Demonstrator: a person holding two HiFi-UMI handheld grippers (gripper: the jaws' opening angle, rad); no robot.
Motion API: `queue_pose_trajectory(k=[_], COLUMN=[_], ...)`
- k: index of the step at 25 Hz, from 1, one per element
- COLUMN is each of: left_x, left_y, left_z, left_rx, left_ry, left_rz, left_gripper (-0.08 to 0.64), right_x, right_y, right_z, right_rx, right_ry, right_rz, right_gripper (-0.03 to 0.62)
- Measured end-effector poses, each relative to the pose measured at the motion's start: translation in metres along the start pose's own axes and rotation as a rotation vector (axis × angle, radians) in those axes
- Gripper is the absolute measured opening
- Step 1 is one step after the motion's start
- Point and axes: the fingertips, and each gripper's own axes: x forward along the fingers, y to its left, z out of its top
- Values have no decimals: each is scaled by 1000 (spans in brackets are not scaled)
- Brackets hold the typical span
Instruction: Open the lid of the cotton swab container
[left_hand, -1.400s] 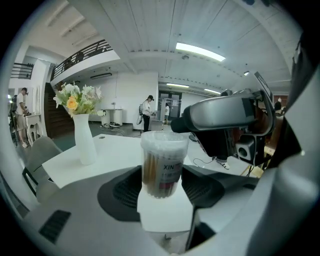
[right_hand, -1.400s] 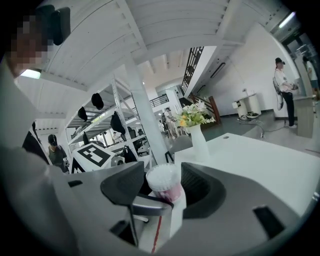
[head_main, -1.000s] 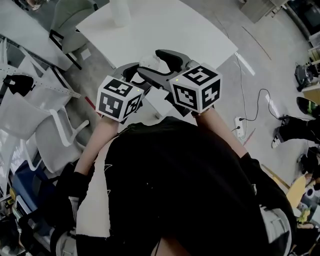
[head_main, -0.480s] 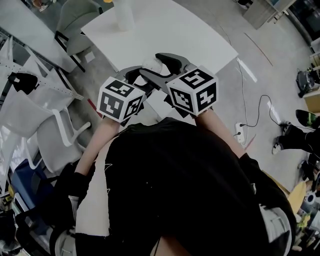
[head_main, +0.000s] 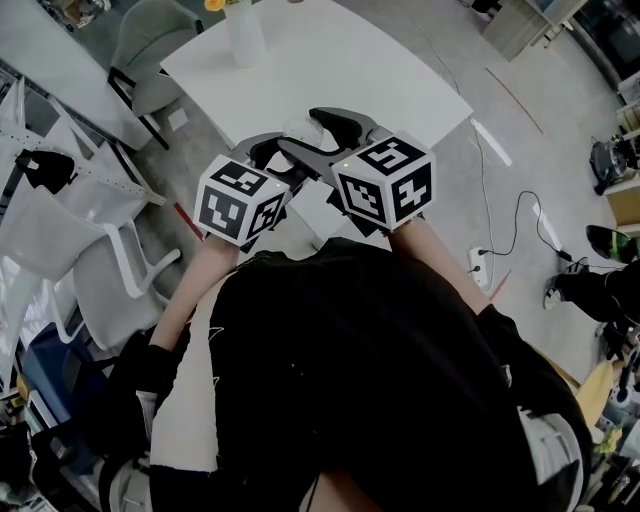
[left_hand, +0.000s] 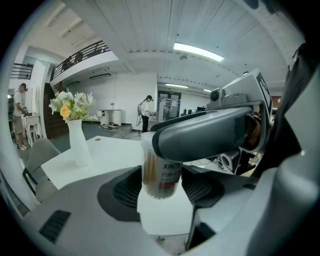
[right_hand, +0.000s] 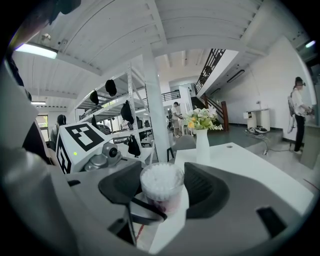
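Note:
The cotton swab container (left_hand: 161, 172) is a clear round tub packed with swabs, held in the air over the near corner of the white table (head_main: 330, 60). My left gripper (left_hand: 162, 189) is shut on its body, a pad against each side. My right gripper (right_hand: 162, 186) comes from the other side, and its jaws close in on the lidded top (right_hand: 161, 179), where white swab tips show through the clear lid; its pads meet the rim. In the head view both grippers, left (head_main: 272, 148) and right (head_main: 322, 135), meet at the container (head_main: 300, 124).
A white vase of flowers (head_main: 245, 35) stands at the table's far side. Chairs (head_main: 150, 40) stand at the left, with a white rack beside them. A power strip and cable (head_main: 478, 255) lie on the floor at the right. People stand far off in the hall.
The right gripper's jaws have narrowed a little round the container's top. Both grippers stay at the same spot; the head camera has shifted slightly.

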Motion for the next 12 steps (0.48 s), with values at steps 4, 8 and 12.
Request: queue_pose_trajectory(k=[4,8,12], left_x=[0,0,-1], left_y=[1,0,-1], left_z=[-5,-7,-7], left_rx=[4,-3,-6], left_ry=[9,9,10], left_rz=[3,0,1], left_gripper=[258,258,258], right_x=[1,1,1], right_y=[3,3,4], right_z=[0,-2,-3], right_rx=[54,61,61], right_ry=[5,17,19], right_rz=[20,22,23], right_gripper=[269,270,270])
